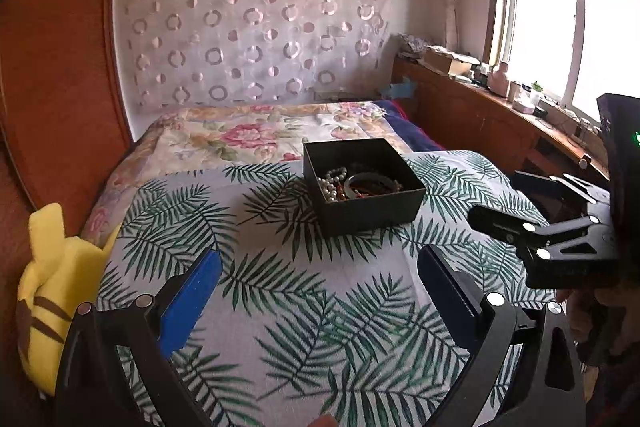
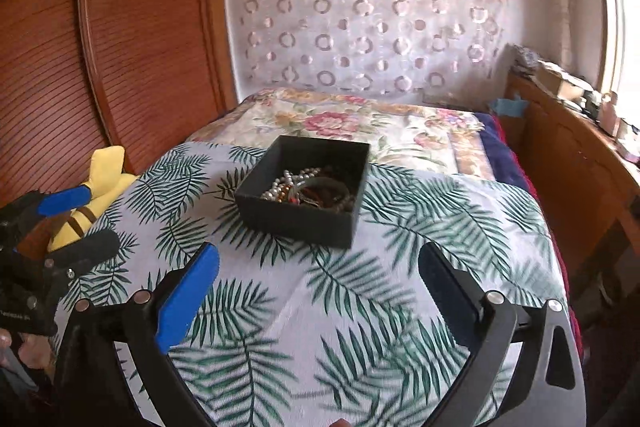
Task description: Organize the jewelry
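Observation:
A black open box stands on the palm-leaf cloth. It holds a pearl string, a dark bangle and other tangled jewelry. It also shows in the right wrist view. My left gripper is open and empty, above the cloth short of the box. My right gripper is open and empty, also short of the box. The right gripper shows at the right edge of the left wrist view; the left gripper shows at the left edge of the right wrist view.
A yellow plush toy lies at the cloth's left edge against a wooden panel. A floral bedspread lies behind the box. A wooden ledge with small items runs under the window at right.

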Available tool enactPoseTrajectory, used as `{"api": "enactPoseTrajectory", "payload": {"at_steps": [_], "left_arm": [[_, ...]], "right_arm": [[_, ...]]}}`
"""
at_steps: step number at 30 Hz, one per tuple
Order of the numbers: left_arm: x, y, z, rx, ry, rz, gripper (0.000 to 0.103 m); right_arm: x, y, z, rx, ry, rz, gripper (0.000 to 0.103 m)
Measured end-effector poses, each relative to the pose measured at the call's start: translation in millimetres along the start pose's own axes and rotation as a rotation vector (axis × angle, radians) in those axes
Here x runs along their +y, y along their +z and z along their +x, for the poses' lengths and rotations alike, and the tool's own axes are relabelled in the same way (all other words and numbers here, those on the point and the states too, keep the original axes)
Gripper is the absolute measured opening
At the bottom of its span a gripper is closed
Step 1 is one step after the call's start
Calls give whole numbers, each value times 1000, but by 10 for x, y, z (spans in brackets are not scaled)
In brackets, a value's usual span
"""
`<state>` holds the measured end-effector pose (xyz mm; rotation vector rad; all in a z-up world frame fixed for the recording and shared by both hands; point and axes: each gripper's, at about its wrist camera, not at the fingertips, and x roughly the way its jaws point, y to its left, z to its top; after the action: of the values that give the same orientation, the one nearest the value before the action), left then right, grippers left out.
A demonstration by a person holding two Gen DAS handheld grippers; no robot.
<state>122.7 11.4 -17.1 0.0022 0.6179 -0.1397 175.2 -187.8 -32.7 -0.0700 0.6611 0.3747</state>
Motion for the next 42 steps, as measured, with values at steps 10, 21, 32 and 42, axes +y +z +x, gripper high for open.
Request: {"api": "enactPoseTrajectory", "payload": {"at_steps": [10, 21, 32, 42], "left_arm": [[-136, -110, -593, -93, 17, 1, 95], [-131, -102, -1034, -160, 63, -17, 95], [-174, -155, -1050, -168, 61, -2, 95], [-172, -161, -1049, -167, 61, -3, 95]], "right_arm": [[18, -235, -876, -184, -56, 66, 100], [39, -293, -1275, -269, -69, 86, 100], [66, -339, -1264, -252, -50, 88, 100], [86, -367, -1188, -240, -50, 86, 100]]}}
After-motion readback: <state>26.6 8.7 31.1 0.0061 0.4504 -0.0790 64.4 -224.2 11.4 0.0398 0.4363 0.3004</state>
